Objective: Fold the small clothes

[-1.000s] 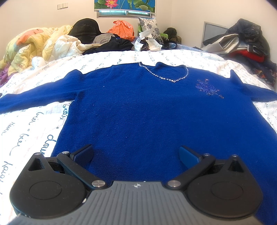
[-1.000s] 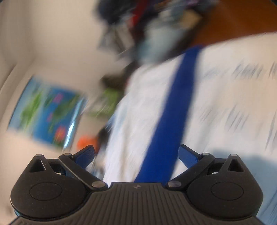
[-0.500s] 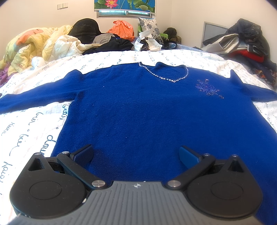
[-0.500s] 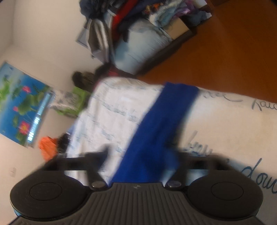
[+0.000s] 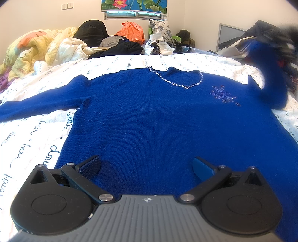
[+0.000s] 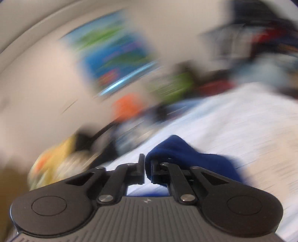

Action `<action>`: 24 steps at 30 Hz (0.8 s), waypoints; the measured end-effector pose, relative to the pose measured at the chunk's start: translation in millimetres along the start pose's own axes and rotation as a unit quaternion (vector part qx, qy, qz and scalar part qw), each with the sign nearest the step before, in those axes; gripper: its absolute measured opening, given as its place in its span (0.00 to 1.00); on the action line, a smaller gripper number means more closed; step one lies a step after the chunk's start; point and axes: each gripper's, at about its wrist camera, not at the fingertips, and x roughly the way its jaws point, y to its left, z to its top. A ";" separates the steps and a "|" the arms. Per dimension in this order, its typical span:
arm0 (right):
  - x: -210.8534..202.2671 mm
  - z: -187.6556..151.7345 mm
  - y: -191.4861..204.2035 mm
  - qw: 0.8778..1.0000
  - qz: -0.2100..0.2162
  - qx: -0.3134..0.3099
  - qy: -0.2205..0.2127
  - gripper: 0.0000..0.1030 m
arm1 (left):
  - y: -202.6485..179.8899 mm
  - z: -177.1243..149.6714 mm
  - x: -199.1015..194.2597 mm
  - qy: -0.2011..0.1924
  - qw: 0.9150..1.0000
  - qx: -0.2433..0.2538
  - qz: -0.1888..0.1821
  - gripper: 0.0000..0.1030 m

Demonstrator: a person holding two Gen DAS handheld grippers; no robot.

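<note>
Heaped clothes [image 5: 119,43] and quilt [image 5: 33,48] block the bed's [image 5: 28,130] far edge; near sheet lies open.

Bed sheet [image 5: 115,64]: white, printed with dark cursive script; quilt [image 5: 33,48]: yellow with orange patches, bunched at the far left; black bag [image 5: 93,31] behind it; orange plastic bag [image 5: 131,31] near the wall; floral pillow [image 5: 161,28] beside it; lotus picture [image 5: 134,4] above the window; dark clothes [image 5: 264,33] heaped at right.

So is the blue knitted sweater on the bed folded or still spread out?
Mostly spread: the blue knitted sweater lies flat, but the right gripper has one sleeve lifted.
</note>
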 end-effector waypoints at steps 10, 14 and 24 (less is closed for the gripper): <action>-5.3 -148.9 89.1 0.984 0.011 -0.152 0.095 1.00 | 41.7 37.5 -5.4 0.001 0.989 -0.124 -0.083 1.00; -5.2 -149.0 59.3 0.990 -0.034 -0.099 0.096 1.00 | 45.1 88.1 39.2 0.019 0.978 -0.172 -0.113 0.89; 6.9 -157.0 48.1 0.989 -0.032 -0.076 0.118 1.00 | -2.7 140.3 124.3 0.068 0.995 -0.056 -0.054 0.06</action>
